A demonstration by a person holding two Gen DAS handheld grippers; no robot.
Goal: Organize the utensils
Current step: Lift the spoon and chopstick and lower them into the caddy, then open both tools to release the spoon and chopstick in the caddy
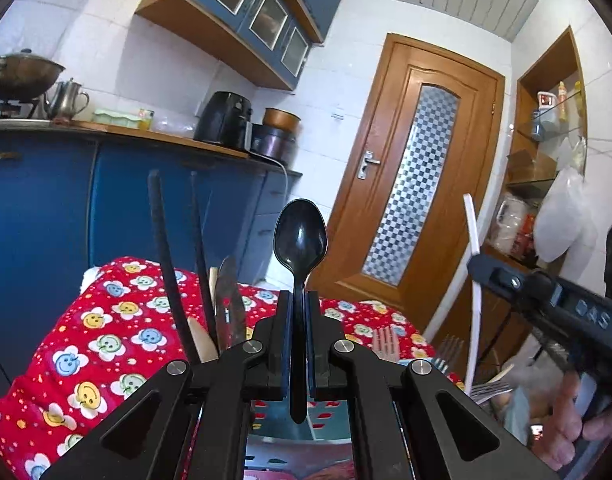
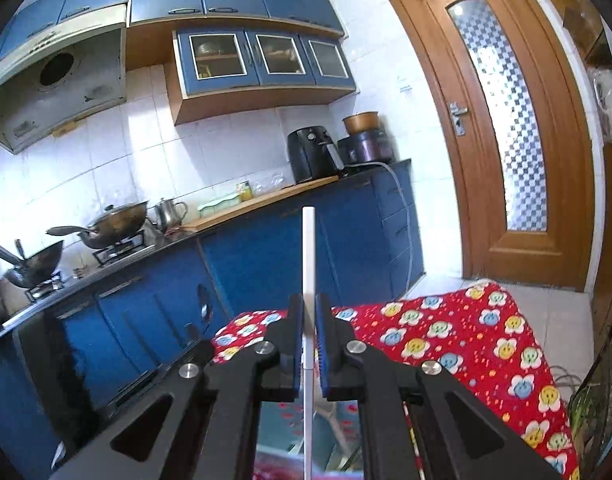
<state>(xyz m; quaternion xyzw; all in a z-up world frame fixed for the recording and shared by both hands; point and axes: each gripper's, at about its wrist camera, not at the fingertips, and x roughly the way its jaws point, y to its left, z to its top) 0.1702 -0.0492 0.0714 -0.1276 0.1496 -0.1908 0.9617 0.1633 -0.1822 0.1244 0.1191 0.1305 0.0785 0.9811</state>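
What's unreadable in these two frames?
- Left wrist view: the utensil holder is hidden behind the left hand-held gripper, which clamps the black spoon.
- Left wrist view: the forks are partly cut off by the gripper arm.
- Right wrist view: the white straw runs off the bottom edge; its lower end is unseen.
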